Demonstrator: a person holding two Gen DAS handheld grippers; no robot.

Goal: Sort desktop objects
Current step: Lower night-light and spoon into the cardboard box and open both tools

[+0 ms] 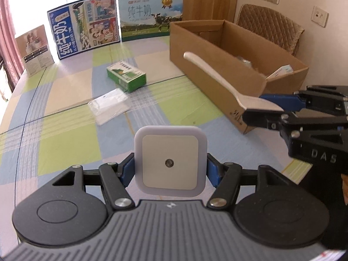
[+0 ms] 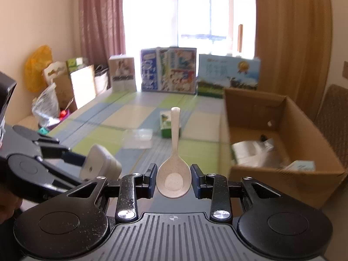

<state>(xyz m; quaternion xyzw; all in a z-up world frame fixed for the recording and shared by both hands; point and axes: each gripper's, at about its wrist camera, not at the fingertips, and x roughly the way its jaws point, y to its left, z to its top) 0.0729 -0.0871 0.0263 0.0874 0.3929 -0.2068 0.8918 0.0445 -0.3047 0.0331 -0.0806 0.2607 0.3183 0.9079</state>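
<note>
My left gripper [image 1: 170,170] is shut on a white square night light [image 1: 170,160] and holds it above the checked tablecloth; it also shows in the right wrist view [image 2: 101,165]. My right gripper [image 2: 174,181] is shut on the bowl of a beige rice spoon [image 2: 174,174], handle pointing away; in the left wrist view the spoon [image 1: 219,78] hangs beside the open cardboard box [image 1: 217,71]. A green carton [image 1: 126,76] and a clear plastic case [image 1: 108,105] lie on the table.
The cardboard box [image 2: 282,174] holds several items. Two milk cartons [image 1: 84,25] and a small box [image 1: 35,47] stand along the table's far edge. A padded chair [image 1: 271,26] stands behind the cardboard box. Bags sit left of the table [image 2: 47,100].
</note>
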